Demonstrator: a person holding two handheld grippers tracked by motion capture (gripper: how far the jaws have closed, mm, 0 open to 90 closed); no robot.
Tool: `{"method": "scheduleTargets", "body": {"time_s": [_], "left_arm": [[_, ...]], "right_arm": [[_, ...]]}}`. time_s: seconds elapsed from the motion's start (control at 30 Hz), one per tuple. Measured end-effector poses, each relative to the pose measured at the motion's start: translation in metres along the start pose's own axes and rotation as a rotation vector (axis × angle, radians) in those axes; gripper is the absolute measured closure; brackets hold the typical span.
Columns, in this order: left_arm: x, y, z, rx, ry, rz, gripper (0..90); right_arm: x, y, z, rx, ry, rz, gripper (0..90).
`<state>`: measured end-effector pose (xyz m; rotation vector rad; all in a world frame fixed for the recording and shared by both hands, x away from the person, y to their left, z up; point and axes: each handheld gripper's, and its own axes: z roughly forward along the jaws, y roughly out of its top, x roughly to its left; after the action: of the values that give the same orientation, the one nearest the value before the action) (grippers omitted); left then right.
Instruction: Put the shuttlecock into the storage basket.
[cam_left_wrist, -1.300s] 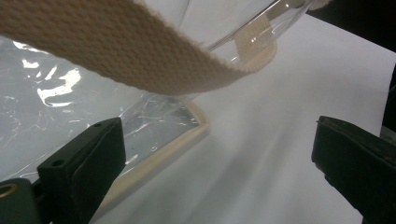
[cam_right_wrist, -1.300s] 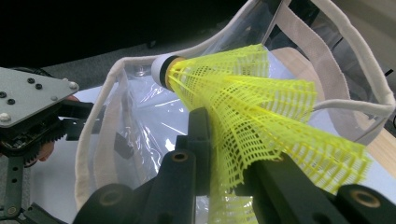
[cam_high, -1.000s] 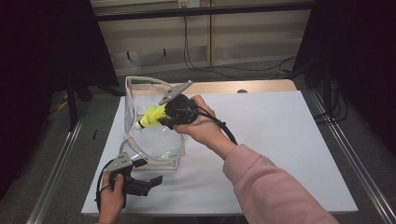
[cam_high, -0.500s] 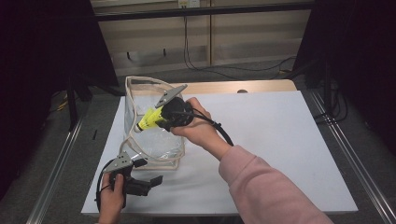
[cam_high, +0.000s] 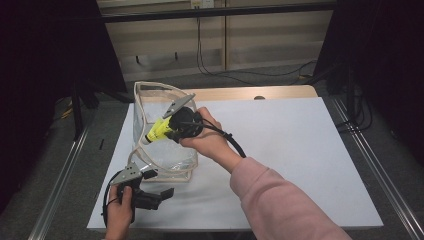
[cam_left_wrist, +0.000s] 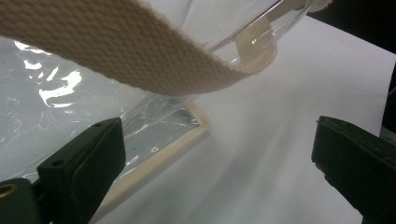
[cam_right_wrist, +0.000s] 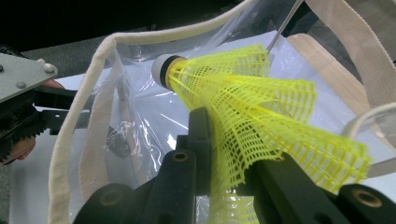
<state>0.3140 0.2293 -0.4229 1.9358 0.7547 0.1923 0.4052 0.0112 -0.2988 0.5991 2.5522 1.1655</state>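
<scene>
A clear plastic bag (cam_high: 170, 159) with beige webbing trim stands on the white table, mouth upward. My right gripper (cam_high: 169, 127) is over that mouth, angled down to the left, shut on the skirt of a yellow mesh shuttlecock (cam_high: 158, 130). In the right gripper view the shuttlecock (cam_right_wrist: 261, 107) points its white cork tip into the bag (cam_right_wrist: 100, 88), and the jaws (cam_right_wrist: 233, 158) pinch its skirt. My left gripper (cam_high: 159, 183) rests at the bag's near-left corner, open. In the left gripper view its jaws (cam_left_wrist: 219, 172) stand wide apart beside the bag's base edge (cam_left_wrist: 163, 149), under a beige strap (cam_left_wrist: 121, 51).
The white table top (cam_high: 300, 150) stretches to the right of the bag, with a wooden strip (cam_high: 260, 93) along its far edge. Metal rails (cam_high: 380, 175) run beside the table. Cables lie on the floor behind.
My right gripper has shifted slightly left and down with the shuttlecock, deeper over the bag's mouth. The left gripper has stayed put.
</scene>
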Motion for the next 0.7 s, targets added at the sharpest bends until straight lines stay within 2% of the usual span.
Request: {"method": "scheduleTargets", "body": {"time_s": [0.2,0.43,0.7], "left_arm": [[0.000,0.000,0.000,-0.001,-0.001,0.000,2.8],[0.000,0.000,0.000,-0.001,0.001,0.004,2.8],[0.001,0.000,-0.001,0.000,-0.001,0.002,2.9]], "right_arm": [[0.000,-0.002,0.005,0.011,-0.006,0.000,81.8],[0.003,-0.005,0.013,0.026,0.010,-0.002,81.8],[0.002,-0.007,0.019,0.045,0.008,0.012,81.8]]}}
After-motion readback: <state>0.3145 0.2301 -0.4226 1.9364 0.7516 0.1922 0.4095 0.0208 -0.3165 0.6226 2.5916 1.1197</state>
